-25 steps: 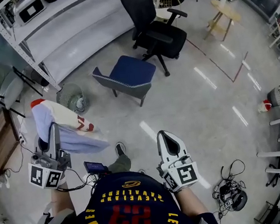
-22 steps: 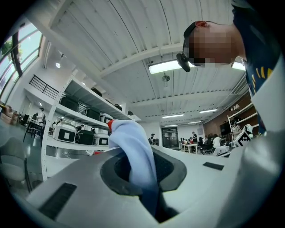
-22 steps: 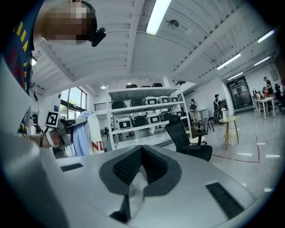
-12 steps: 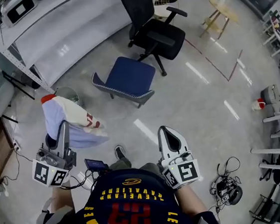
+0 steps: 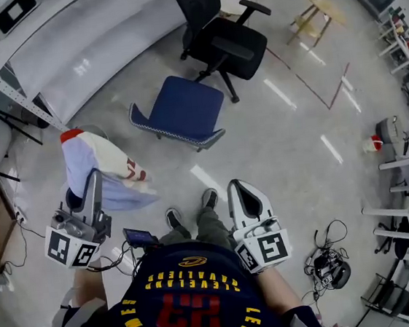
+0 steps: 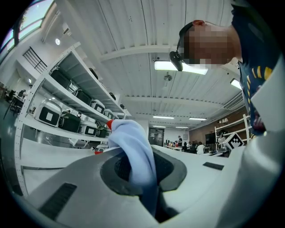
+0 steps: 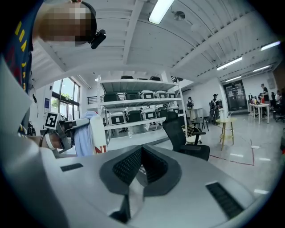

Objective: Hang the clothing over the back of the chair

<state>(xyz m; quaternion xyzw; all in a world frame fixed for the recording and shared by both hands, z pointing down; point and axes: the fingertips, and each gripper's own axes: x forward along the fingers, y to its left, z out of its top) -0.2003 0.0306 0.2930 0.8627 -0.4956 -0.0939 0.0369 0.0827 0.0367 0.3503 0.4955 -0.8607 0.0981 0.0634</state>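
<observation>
Pale-blue and white clothing (image 5: 105,159) is pinched in the clenched left gripper (image 5: 93,179). It hangs straight down, long axis vertical, left of the blue chair (image 5: 183,106). The right gripper (image 5: 242,189) has its jaws together on nothing.

Pale blue and white clothing (image 5: 106,166) with red trim, bunched, hanging pinched in left tongs (image 5: 93,183), blue chair (image 5: 182,110) upright on floor, well apart
</observation>
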